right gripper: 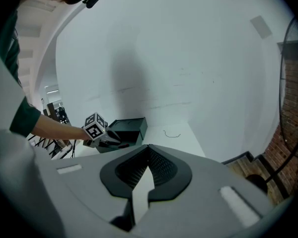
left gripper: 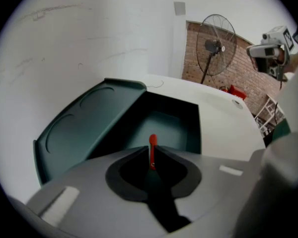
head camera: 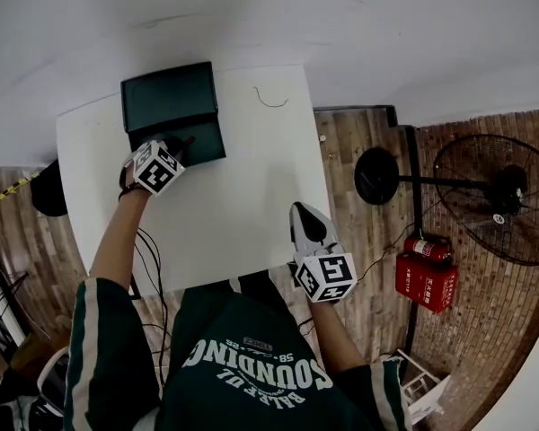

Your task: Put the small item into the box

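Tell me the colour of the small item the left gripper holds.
The small item is red; the left gripper view shows it best.

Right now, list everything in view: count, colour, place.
table: 1, white, centre
box: 1, dark green, lid open, table's far left
small item: 1, red, at the open box
wire: 1, thin, dark, table's far edge
fan: 1, black, floor, right
fire extinguisher: 1 clear, red, floor near fan
left gripper: 1, grey, shut on small item
right gripper: 1, grey, shut, empty, table's near right
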### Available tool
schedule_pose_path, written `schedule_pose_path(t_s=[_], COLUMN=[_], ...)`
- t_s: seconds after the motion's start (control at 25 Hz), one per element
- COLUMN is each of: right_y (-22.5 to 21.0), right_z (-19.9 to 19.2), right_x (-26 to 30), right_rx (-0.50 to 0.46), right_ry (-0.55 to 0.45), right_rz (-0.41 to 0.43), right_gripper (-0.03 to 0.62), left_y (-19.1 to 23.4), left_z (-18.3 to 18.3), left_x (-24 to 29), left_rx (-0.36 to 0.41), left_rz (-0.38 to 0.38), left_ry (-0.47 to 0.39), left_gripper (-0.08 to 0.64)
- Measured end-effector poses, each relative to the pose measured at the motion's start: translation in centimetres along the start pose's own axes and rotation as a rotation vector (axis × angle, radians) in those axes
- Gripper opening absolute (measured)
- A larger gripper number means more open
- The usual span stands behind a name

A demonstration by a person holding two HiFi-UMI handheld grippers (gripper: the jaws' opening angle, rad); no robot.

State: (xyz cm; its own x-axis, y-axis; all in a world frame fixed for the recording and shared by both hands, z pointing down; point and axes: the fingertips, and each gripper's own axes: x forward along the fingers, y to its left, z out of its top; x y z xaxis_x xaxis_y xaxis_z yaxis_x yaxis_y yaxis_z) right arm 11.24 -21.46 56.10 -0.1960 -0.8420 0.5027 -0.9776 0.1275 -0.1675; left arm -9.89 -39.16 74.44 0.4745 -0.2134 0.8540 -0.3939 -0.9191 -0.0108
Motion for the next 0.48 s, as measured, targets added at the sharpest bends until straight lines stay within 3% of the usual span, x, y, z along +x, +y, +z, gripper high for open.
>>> schedule_pose_path(t_s=[0.28,0.48], right_y=[0.1,1.6], right_z=[0.9,2.7], right_x=[0.1,0.7], right_rx=[-0.014,-0.053], right_ry=[-0.027,-0.063], right_rz=[0.045,0.111], right_gripper=[0.002,0.002], left_y=[-0.3,-1.8], left_z=[1.3,2.7], left_x=[-3.9,-8.6], left_rx=[-0.025,-0.071], left_rz=[0.067,0.122], left_ry=[-0.062,-0.178], left_gripper=[0.064,0.052])
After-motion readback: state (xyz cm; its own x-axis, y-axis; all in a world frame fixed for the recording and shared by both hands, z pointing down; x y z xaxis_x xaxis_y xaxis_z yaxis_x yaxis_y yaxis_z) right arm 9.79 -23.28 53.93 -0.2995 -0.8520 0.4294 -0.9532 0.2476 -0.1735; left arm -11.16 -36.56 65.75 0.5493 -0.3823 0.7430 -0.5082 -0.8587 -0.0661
